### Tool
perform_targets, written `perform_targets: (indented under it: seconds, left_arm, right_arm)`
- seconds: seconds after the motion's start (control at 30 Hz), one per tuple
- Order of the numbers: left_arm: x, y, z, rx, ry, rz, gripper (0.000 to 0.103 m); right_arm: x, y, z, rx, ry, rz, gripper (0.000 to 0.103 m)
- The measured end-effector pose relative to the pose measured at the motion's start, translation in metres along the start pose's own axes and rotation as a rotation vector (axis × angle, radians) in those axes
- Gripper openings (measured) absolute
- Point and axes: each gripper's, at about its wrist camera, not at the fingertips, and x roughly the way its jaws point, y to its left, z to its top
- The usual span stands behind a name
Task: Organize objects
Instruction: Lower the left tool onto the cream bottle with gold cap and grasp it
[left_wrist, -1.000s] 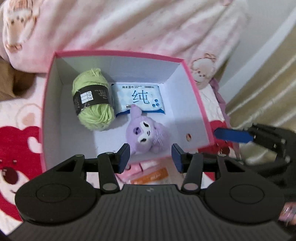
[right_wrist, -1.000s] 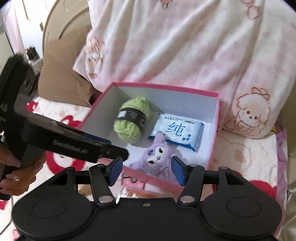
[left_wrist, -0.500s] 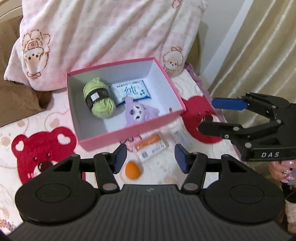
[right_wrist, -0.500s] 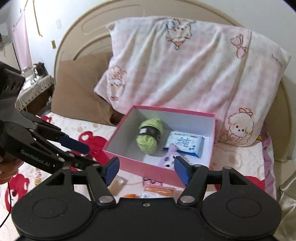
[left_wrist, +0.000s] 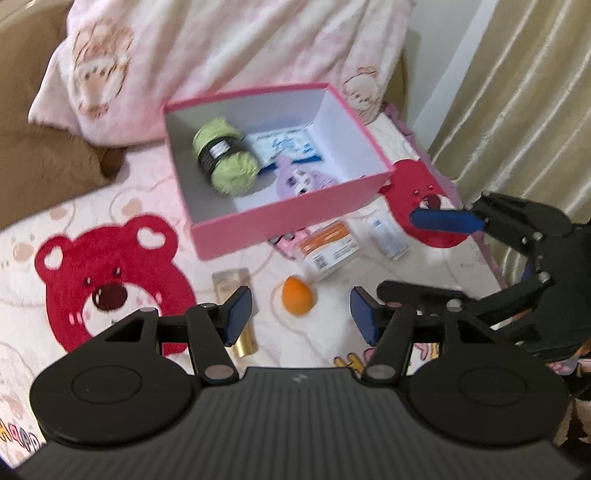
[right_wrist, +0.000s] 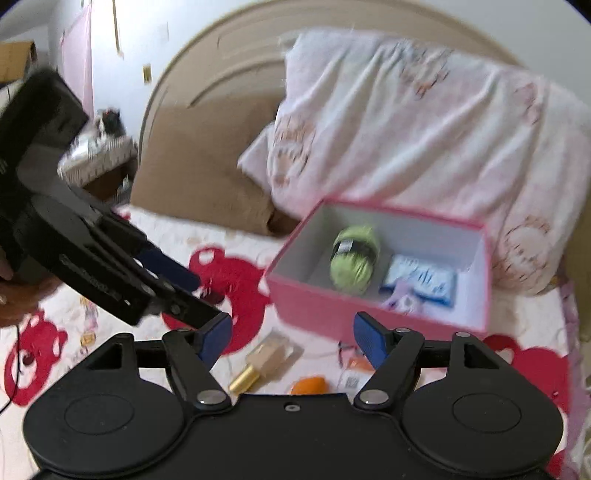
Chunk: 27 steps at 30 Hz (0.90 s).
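A pink box (left_wrist: 295, 218) (right_wrist: 369, 317) sits on the bed and holds a green yarn ball (left_wrist: 225, 158) (right_wrist: 354, 258), a blue wipes pack (left_wrist: 284, 146) (right_wrist: 421, 280) and a purple plush (left_wrist: 299, 179) (right_wrist: 400, 295). In front of it lie an orange egg-shaped thing (left_wrist: 297, 295) (right_wrist: 310, 386), a gold-capped bottle (left_wrist: 236, 295) (right_wrist: 264, 362), an orange-white packet (left_wrist: 328, 249) and a small white packet (left_wrist: 386, 234). My left gripper (left_wrist: 301, 317) is open and empty above the orange thing. My right gripper (right_wrist: 291, 341) is open and empty, back from the box.
A pink bear-print pillow (left_wrist: 221, 48) and a brown pillow (left_wrist: 40, 162) lie behind the box. A curtain (left_wrist: 517, 92) hangs at the right. The bedsheet has red bear prints (left_wrist: 110, 280). A headboard (right_wrist: 229, 62) stands behind.
Both grippers have pulled back and up from the box, bringing the loose items in front of it into view. The plush stays in the box.
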Motion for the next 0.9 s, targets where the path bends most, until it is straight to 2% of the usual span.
perform_targets:
  seconds: [0.2, 0.4, 0.57, 0.7, 0.87, 0.9]
  left_arm:
    - [0.021, 0.036, -0.015, -0.051, -0.014, -0.017, 0.058]
    - [0.042, 0.061, -0.037, -0.076, -0.023, -0.046, 0.058]
    - [0.070, 0.071, -0.050, -0.071, -0.013, -0.045, 0.058]
    - [0.093, 0.079, -0.054, -0.080, -0.024, -0.044, 0.056]
    - [0.124, 0.094, -0.056, -0.155, -0.020, -0.070, 0.053]
    - [0.129, 0.097, -0.057, -0.170, -0.023, -0.079, 0.050]
  right_arm:
    - [0.044, 0.020, -0.017, -0.012, 0.066, 0.084, 0.075]
    - [0.076, 0.036, -0.043, 0.038, 0.072, 0.137, 0.075]
    - [0.106, 0.048, -0.061, 0.046, 0.094, 0.098, 0.074]
    - [0.134, 0.043, -0.071, 0.125, 0.108, 0.073, 0.073]
    - [0.167, 0.035, -0.079, 0.211, 0.116, 0.054, 0.065]
    - [0.174, 0.034, -0.081, 0.227, 0.124, 0.049, 0.060]
